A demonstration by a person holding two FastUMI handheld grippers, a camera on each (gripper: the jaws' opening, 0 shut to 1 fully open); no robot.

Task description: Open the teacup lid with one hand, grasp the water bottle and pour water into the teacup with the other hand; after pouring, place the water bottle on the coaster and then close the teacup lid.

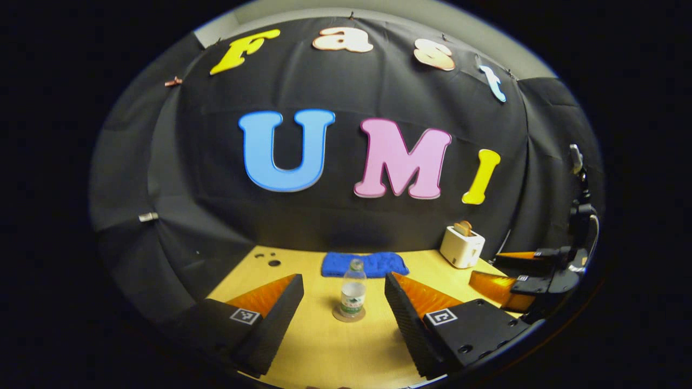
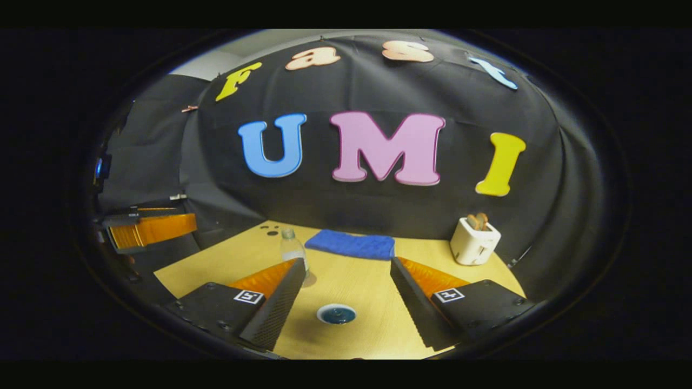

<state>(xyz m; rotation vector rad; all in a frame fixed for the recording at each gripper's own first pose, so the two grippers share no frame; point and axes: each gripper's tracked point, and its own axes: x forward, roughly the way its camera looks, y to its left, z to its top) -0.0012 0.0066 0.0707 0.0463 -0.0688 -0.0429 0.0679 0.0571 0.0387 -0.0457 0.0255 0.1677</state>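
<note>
A clear water bottle (image 1: 353,292) with a green label stands upright on a round coaster (image 1: 348,314) in the middle of the wooden table. My left gripper (image 1: 344,288) is open, its fingers wide on either side of the bottle and short of it. In the right gripper view, a dark blue teacup (image 2: 336,314) with its lid on sits on the table between the fingers of my open right gripper (image 2: 346,270). The bottle (image 2: 292,248) stands farther back, partly behind that gripper's left finger. The right gripper (image 1: 535,275) also appears at the right edge of the left gripper view.
A blue cloth (image 1: 365,264) lies folded at the back of the table (image 1: 324,346). A white toaster (image 1: 461,246) with toast in it stands at the back right. In the right gripper view, the left gripper (image 2: 146,227) hovers at the far left.
</note>
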